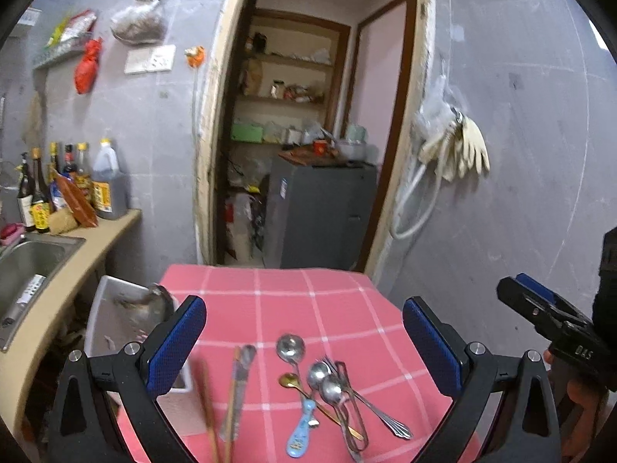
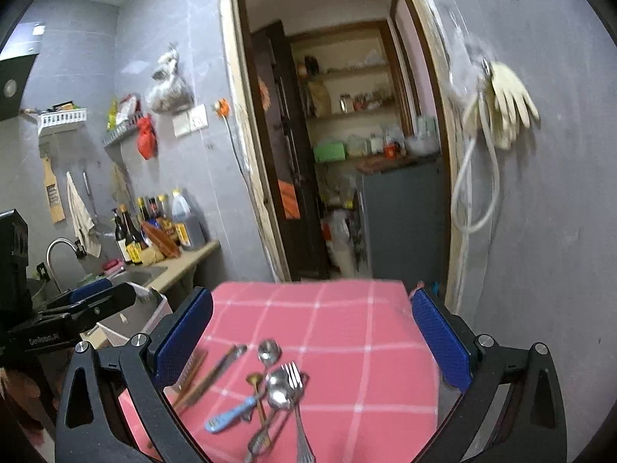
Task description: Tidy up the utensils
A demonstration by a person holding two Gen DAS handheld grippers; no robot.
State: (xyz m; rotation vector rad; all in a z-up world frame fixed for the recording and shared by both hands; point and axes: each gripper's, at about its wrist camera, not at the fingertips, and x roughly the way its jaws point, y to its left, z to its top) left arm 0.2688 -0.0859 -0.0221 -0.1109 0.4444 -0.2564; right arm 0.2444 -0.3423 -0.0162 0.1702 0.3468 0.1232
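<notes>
While both the left claw point(image 1: 304, 347) and the right claw point(image 2: 312, 332) hang released and empty, the utensils point(image 1: 327, 389) lie heaped on the pink tabletop point(image 1: 277, 301); sorting appears not yet begun, the white bin point(image 1: 104, 301) beside it.

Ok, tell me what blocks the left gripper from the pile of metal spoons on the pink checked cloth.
Nothing visible: the open left gripper looks straight at the pile of metal spoons on the pink checked cloth.
</notes>
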